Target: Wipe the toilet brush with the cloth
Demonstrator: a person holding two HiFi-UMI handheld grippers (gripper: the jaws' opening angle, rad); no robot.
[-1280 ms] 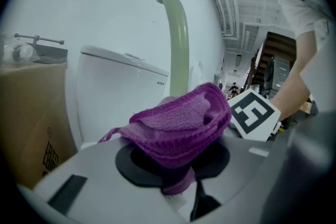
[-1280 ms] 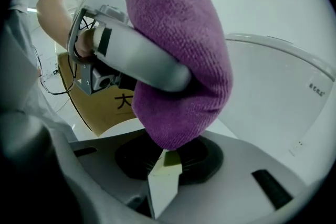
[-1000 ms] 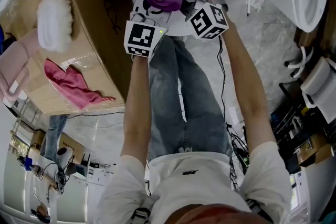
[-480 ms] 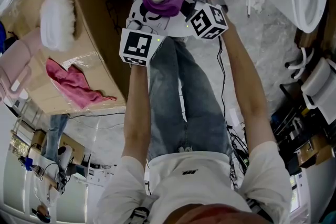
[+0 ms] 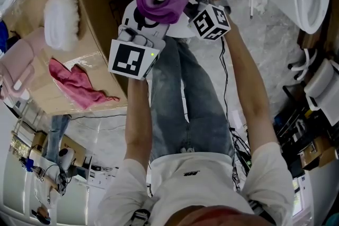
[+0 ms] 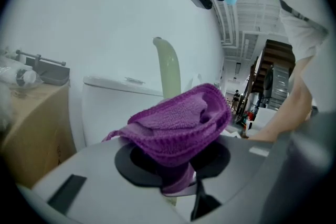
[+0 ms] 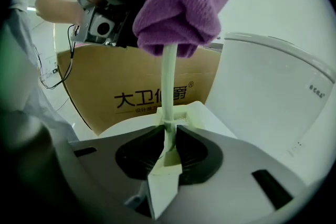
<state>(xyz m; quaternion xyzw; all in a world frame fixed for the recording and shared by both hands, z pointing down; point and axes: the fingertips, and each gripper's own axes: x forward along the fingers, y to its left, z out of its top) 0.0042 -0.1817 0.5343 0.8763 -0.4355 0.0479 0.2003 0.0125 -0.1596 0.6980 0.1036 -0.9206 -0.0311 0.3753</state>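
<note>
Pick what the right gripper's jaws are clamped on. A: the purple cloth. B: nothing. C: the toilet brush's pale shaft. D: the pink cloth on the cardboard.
C: the right gripper view shows the right gripper with its jaws closed on the thin pale shaft of the toilet brush, the purple cloth higher up it.

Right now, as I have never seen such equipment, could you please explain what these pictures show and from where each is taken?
No robot here: a person holds hand tongs, each carrying a camera. One picture looks down from the person's head; the other two look along each pair of tongs. The left tongs pinch a purple cloth wrapped round the shaft of a pale toilet brush, which the right tongs clamp lower down. On the cardboard box at the side lie a pink cloth and a white fluffy pad.
</note>
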